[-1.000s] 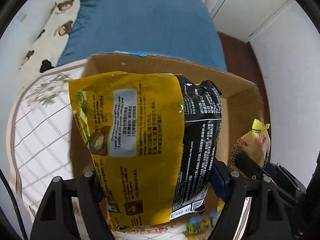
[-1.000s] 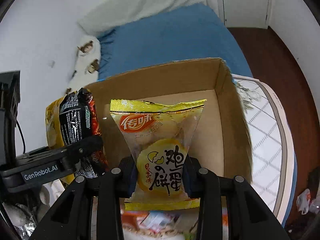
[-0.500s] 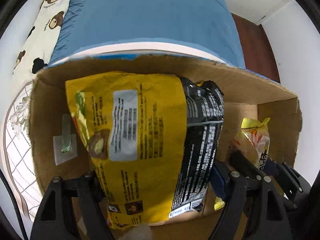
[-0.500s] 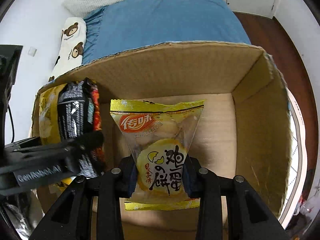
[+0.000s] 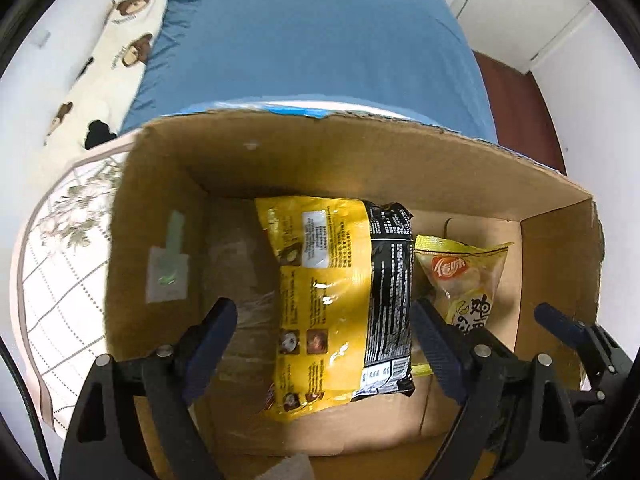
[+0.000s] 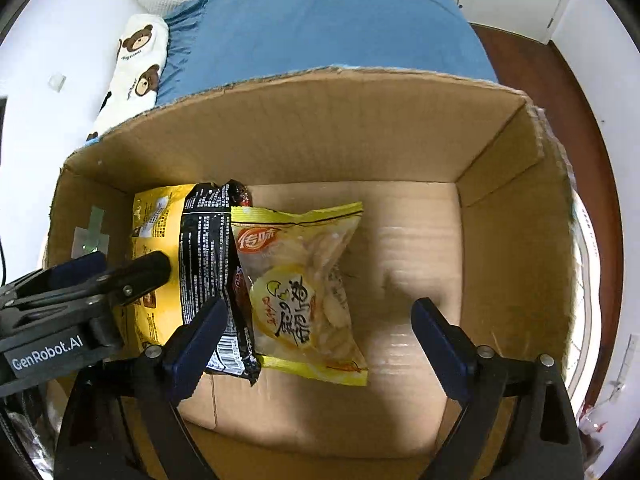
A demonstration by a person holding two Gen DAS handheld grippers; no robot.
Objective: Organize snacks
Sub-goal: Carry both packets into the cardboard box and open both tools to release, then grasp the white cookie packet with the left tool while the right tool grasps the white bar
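A yellow-and-black noodle pack (image 5: pixel 340 296) lies on the floor of the cardboard box (image 5: pixel 360 160). A clear yellow egg-biscuit bag (image 5: pixel 464 276) lies beside it on the right. My left gripper (image 5: pixel 324 328) is open and empty above the noodle pack. In the right wrist view the biscuit bag (image 6: pixel 304 292) lies next to the noodle pack (image 6: pixel 200 256) in the box (image 6: pixel 320 128). My right gripper (image 6: pixel 320 332) is open and empty above the biscuit bag. The left gripper also shows at the left of the right wrist view (image 6: pixel 136 272).
The box stands on a table with a checked cloth (image 5: pixel 60 272). A bed with a blue sheet (image 5: pixel 312 40) and a bear-print pillow (image 5: pixel 116 52) lies behind. A taped label (image 5: pixel 168 276) sticks to the box's left wall. The box floor to the right (image 6: pixel 408 240) is bare.
Both grippers opened and let go of their snacks. The noodle pack and the biscuit bag dropped onto the box floor, side by side.
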